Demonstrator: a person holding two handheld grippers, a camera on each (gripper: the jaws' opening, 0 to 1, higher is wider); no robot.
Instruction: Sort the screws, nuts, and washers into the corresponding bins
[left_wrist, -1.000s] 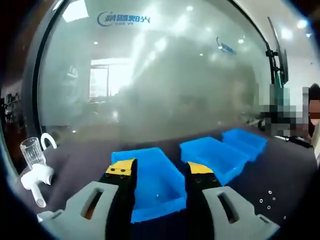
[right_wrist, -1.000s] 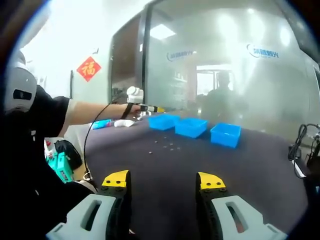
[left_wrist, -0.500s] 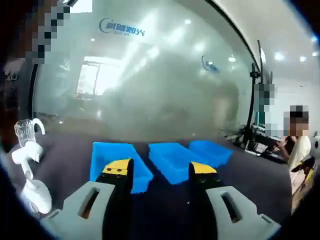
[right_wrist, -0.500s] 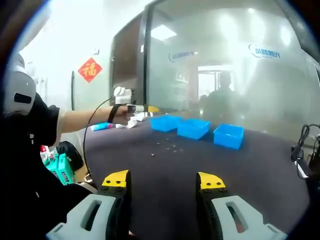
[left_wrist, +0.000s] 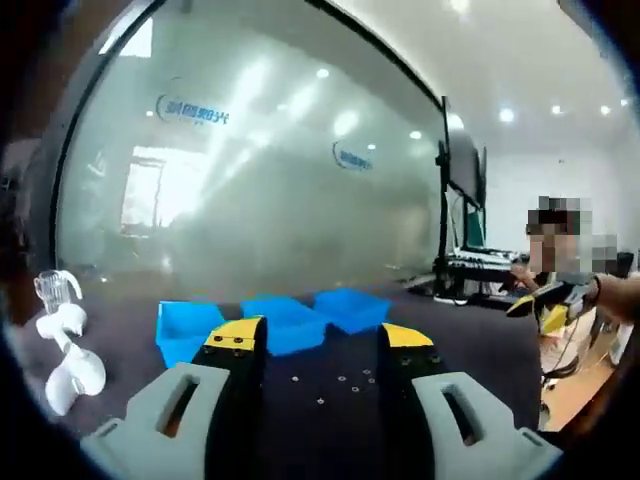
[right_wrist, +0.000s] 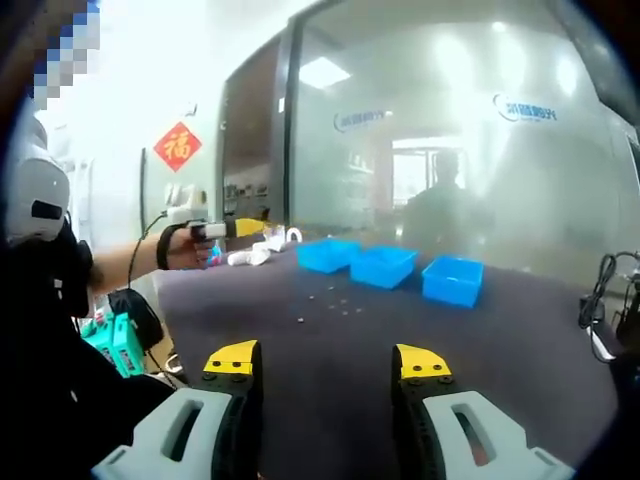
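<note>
- Left claw (left_wrist: 322, 340) open, empty, above dark cloth-covered desk (left_wrist: 470, 345).
- Three blue plastic bins (left_wrist: 285, 320) just beyond its tips; small metal screws, nuts and washers (left_wrist: 345, 380) scattered between jaws.
- Right claw (right_wrist: 328, 362) open, empty; bins (right_wrist: 385, 265) far ahead.

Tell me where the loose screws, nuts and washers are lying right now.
In the right gripper view, the small parts lie scattered on the dark table, short of the three blue bins. In the left gripper view, they show between the left tool's jaws.
</note>
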